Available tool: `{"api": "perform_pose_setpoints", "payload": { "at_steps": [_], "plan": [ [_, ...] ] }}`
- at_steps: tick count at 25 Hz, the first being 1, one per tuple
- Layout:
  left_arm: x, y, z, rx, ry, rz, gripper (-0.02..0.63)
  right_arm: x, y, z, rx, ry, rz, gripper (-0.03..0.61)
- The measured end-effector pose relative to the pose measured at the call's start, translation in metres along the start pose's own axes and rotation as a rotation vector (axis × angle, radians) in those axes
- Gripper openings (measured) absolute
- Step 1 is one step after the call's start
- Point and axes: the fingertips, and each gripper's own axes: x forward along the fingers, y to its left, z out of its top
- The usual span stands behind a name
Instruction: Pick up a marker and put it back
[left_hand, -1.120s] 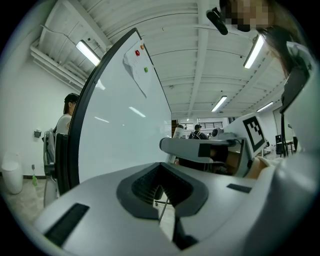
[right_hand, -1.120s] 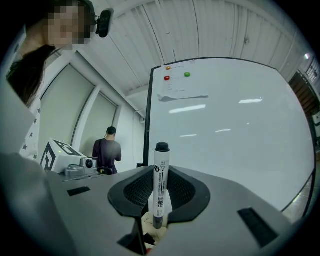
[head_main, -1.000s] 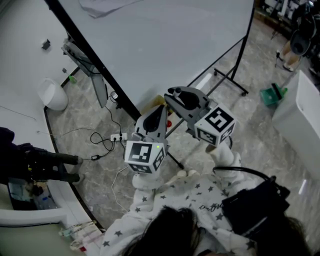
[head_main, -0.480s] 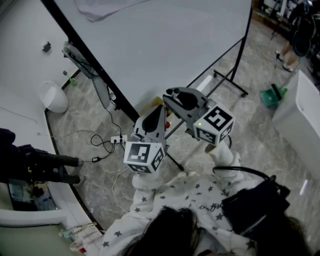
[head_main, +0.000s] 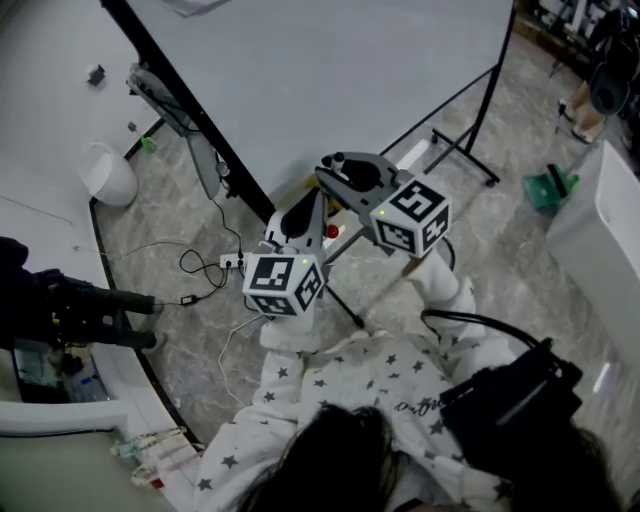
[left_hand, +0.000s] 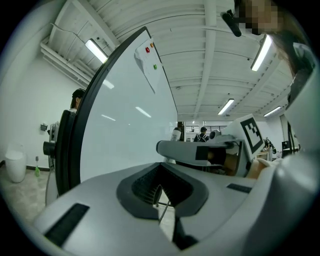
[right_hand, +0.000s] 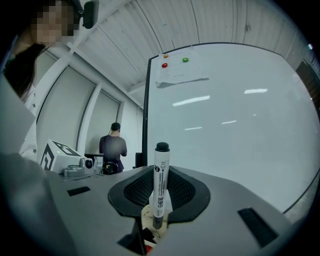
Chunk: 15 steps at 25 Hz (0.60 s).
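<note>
A white bin (head_main: 108, 178) stands on the floor by the wall, well to the left of the whiteboard (head_main: 330, 80); what it holds cannot be told from the head view. The right gripper (right_hand: 160, 202) is clamped on the marker (right_hand: 160, 180), its two jaws parted only by the barrel's width and pressing it from either side. The marker stands upright between them, black cap on top and white printed barrel running down into the gap, in front of the whiteboard and off any tray or surface. The left gripper (left_hand: 160, 197) has its jaws drawn together, with only a thin slit between the pads and nothing in it; it is beside the right gripper, just to its left in the head view, and both point toward the board. Counted: one marker, two grippers, each bearing one cube with square markers, and one whiteboard on a black frame. High on the board are a red magnet (right_hand: 165, 65) and a green magnet (right_hand: 185, 60), one of each, above a single sheet of paper (right_hand: 181, 78). One person (right_hand: 113, 150) stands with their back turned, far off past the board's left edge.
</note>
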Motion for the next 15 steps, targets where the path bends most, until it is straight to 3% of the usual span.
{"api": "perform_pose_setpoints", "payload": {
  "at_steps": [15],
  "plan": [
    [-0.004, -0.003, -0.034, -0.035, 0.031, 0.035, 0.002, 0.013, -0.015, -0.068, 0.080, 0.087, -0.029, 0.075]
  ]
}}
